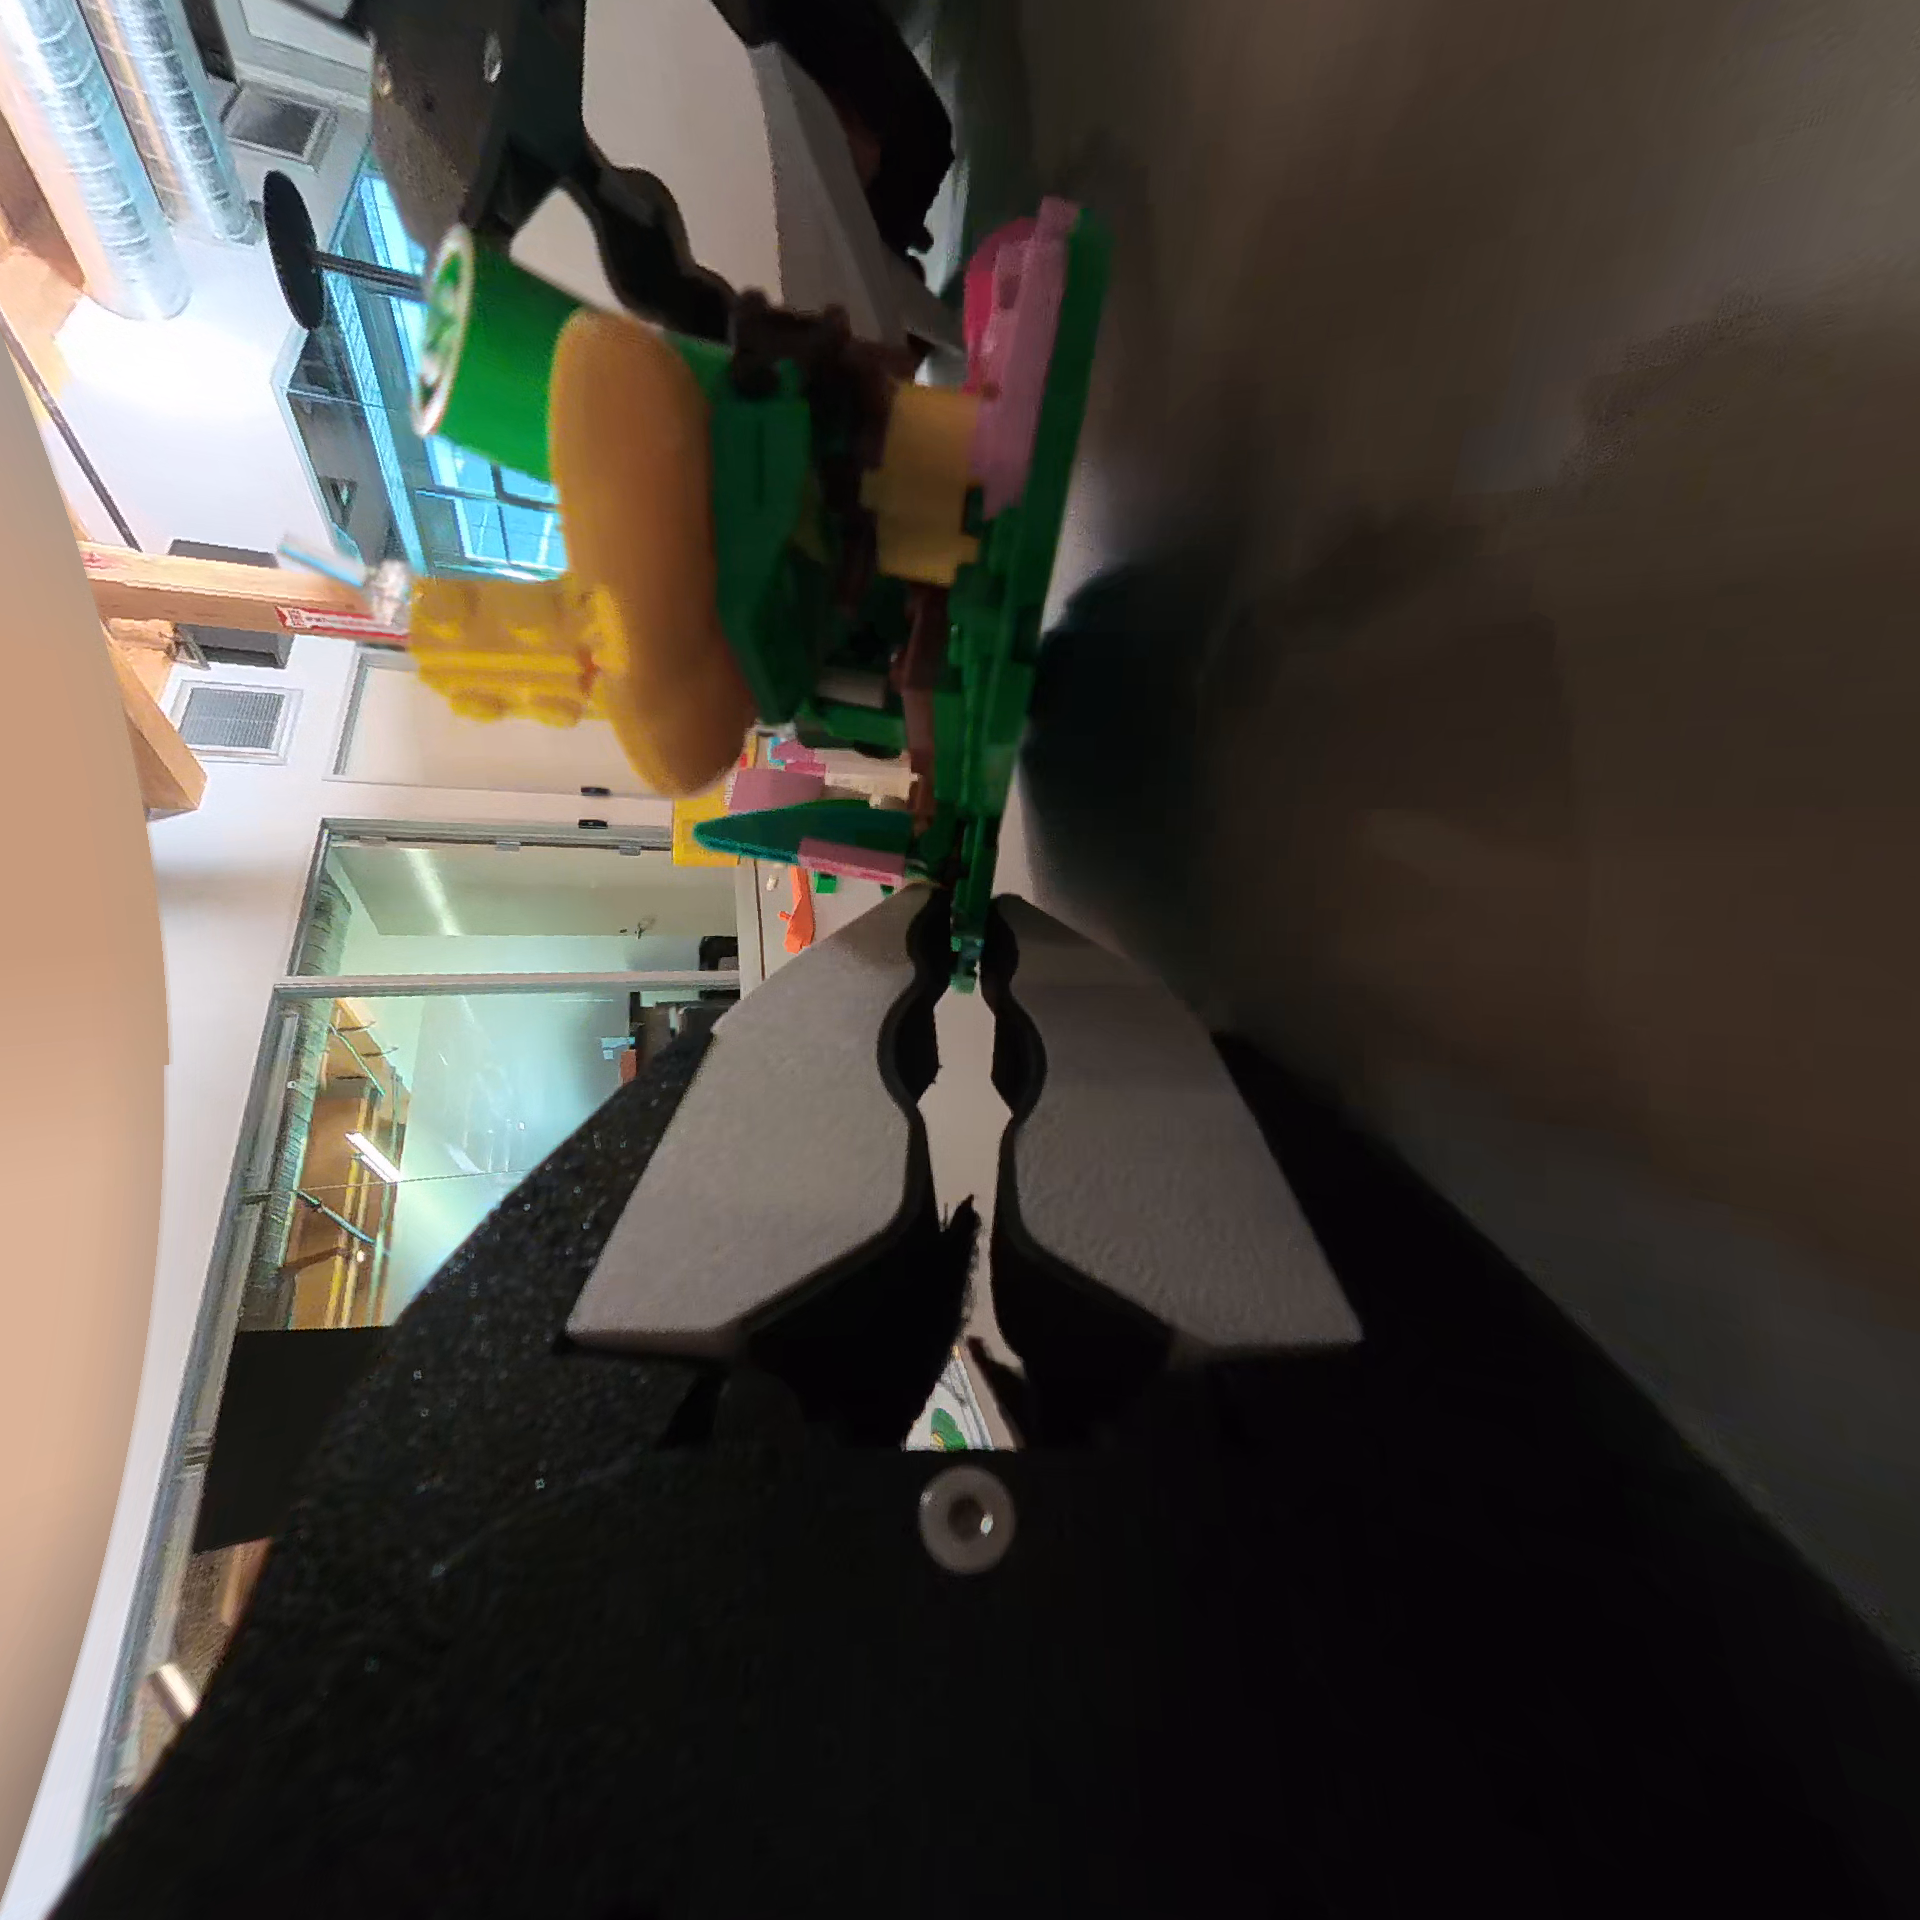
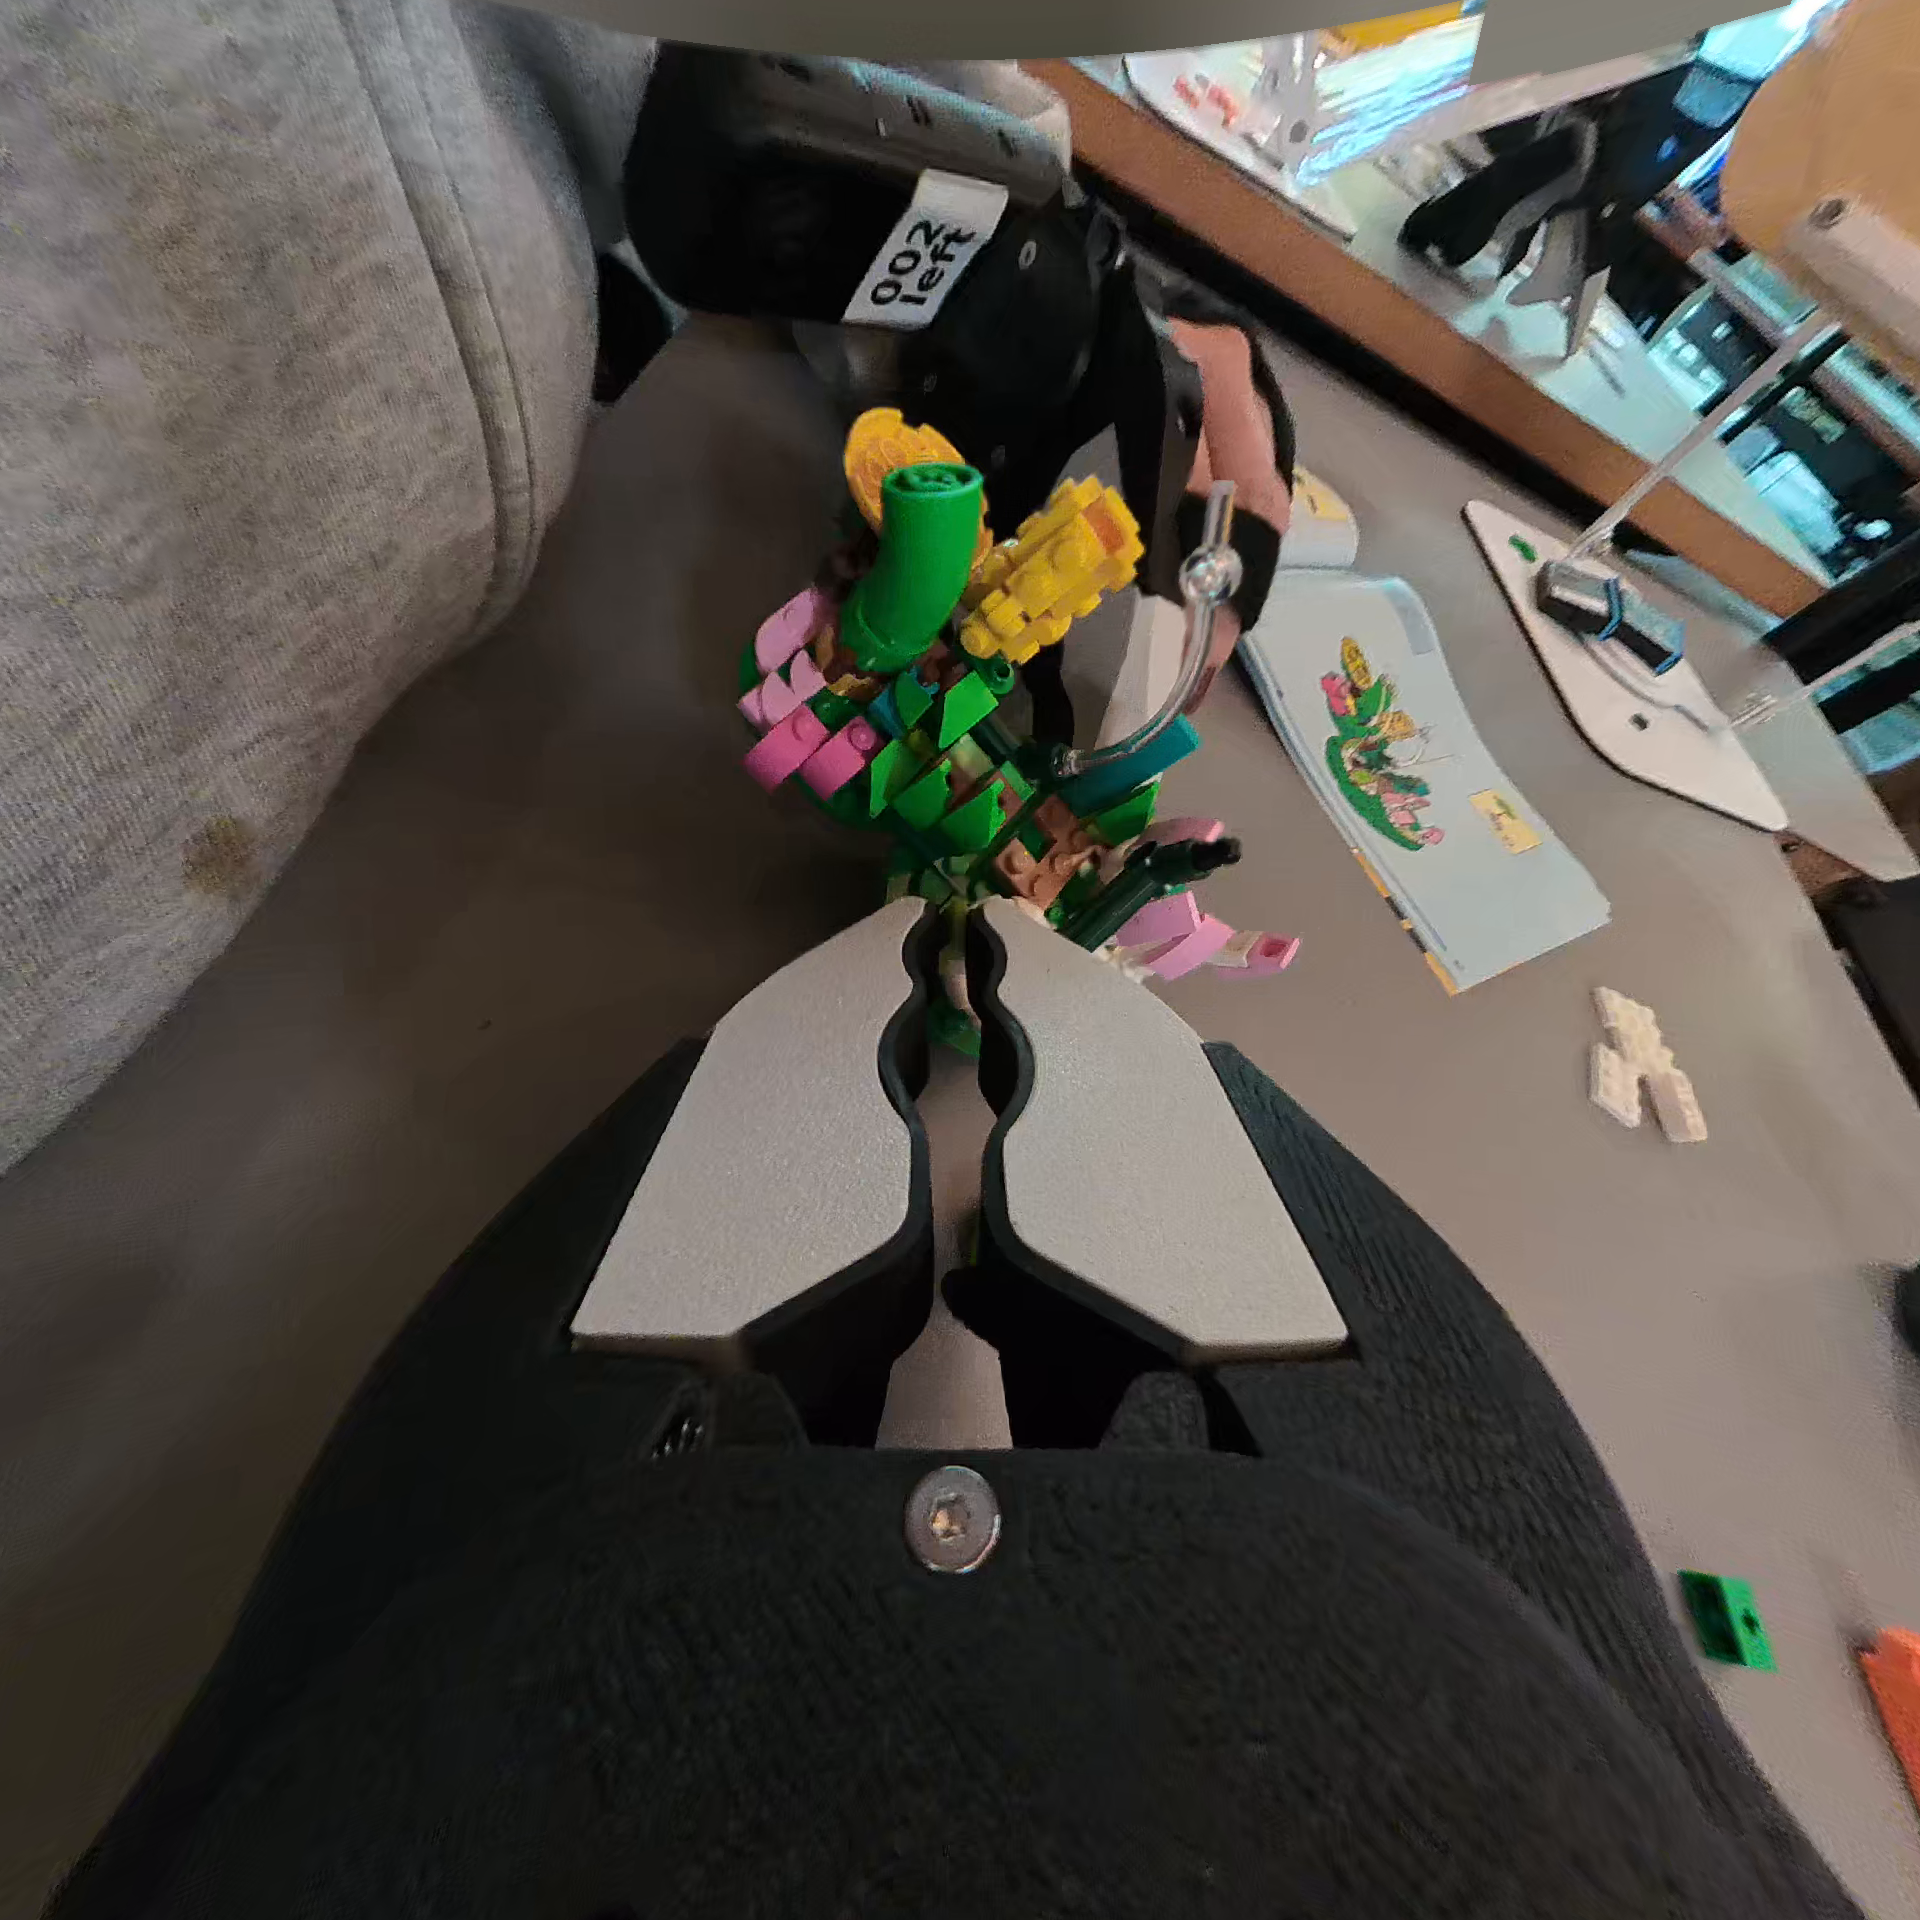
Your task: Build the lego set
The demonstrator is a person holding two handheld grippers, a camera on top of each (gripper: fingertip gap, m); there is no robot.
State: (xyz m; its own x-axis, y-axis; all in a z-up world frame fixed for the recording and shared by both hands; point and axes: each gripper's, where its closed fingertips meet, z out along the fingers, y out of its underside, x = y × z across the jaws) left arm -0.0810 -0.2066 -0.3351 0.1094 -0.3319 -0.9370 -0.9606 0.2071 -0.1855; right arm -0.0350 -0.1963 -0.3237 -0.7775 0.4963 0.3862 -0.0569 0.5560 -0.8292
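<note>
One lego model (image 2: 935, 717) is gripped at two points: the left gripper (image 1: 966, 940) is clamped on its green base plate (image 1: 1013, 623), and the right gripper (image 2: 956, 935) is clamped on its lower edge. Right of the right gripper, on the table (image 2: 1558, 1299), lie one instruction booklet (image 2: 1434, 790), one white brick cluster (image 2: 1647, 1065), one green brick (image 2: 1727, 1621) and one orange piece (image 2: 1896, 1704). The model's green cylinder (image 1: 499, 353) and yellow dome (image 1: 644, 551) block the view ahead of the left gripper.

A grey counter (image 2: 1558, 1195) with a wooden edge strip (image 2: 1299, 260); white walls (image 1: 499, 727) beyond; silver ducts (image 1: 114, 177) overhead. Glass partitions (image 1: 499, 914) and bright windows (image 1: 457, 499) give daylight.
</note>
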